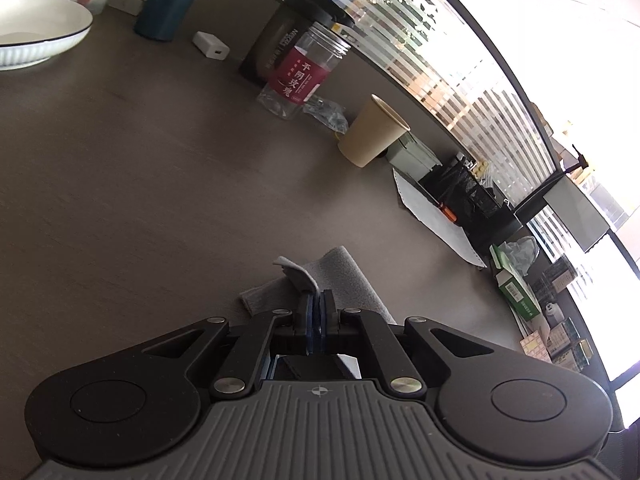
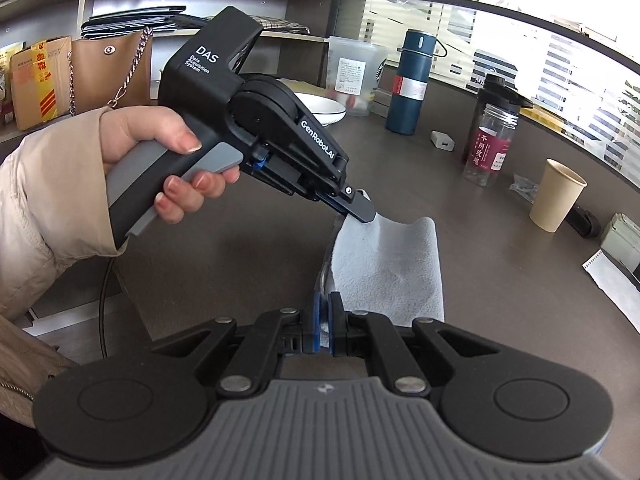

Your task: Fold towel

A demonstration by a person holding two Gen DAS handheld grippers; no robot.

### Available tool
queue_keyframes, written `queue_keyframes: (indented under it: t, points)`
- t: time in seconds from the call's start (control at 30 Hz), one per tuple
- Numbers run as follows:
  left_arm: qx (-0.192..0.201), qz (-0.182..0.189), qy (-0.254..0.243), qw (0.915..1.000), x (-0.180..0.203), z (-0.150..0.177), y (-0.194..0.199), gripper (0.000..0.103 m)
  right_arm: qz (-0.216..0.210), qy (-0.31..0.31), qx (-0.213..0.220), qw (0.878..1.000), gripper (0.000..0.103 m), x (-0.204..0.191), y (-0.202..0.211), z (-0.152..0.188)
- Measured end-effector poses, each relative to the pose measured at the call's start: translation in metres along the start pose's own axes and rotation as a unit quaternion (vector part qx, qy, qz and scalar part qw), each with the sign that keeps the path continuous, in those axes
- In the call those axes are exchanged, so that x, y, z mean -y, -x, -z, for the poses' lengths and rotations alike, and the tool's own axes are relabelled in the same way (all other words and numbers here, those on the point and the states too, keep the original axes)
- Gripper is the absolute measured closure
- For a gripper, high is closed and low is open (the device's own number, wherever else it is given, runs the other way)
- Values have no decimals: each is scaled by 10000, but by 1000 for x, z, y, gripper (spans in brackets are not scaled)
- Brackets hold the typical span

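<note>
A small grey towel (image 2: 390, 264) hangs a little above the dark table, held along one edge by both grippers. My right gripper (image 2: 325, 304) is shut on the towel's near corner. My left gripper (image 2: 362, 214) is shut on the far corner of the same edge, held by a hand in a beige sleeve. In the left wrist view the left gripper (image 1: 319, 300) is shut on the towel (image 1: 344, 276), with a corner sticking up past the fingers. The rest of the towel droops down toward the table.
On the dark table (image 1: 140, 168) stand a white bowl (image 1: 36, 28), a blue flask (image 2: 410, 84), a dark shaker bottle (image 1: 292, 28), a clear jar with red label (image 2: 490, 148), a paper cup (image 2: 556, 196), a white charger (image 1: 211, 44) and white paper (image 1: 436, 216). Boxes line the right edge.
</note>
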State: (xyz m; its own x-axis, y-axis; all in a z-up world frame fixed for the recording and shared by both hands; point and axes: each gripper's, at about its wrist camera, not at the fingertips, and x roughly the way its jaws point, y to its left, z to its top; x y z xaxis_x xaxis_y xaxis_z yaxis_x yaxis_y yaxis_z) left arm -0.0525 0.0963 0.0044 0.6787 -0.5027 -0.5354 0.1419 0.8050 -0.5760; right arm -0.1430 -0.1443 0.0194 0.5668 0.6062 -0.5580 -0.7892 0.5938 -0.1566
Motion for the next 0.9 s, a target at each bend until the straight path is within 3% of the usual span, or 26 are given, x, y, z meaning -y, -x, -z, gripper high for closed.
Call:
queue_keyframes:
  t: [0.4,0.8,0.9]
  points:
    - [48,-178,-109,9998,-5,-3,-4,93,34,155,-120,9998,96,-8,-9,1]
    - [228,-407,-294,9985,-7,-9,3,87,-115,-8,161,9998,92,0,9,-1]
    - [277,-539,-324,9976,-7,-9,7,87,77,-140,168,9997,92,9,10,-1]
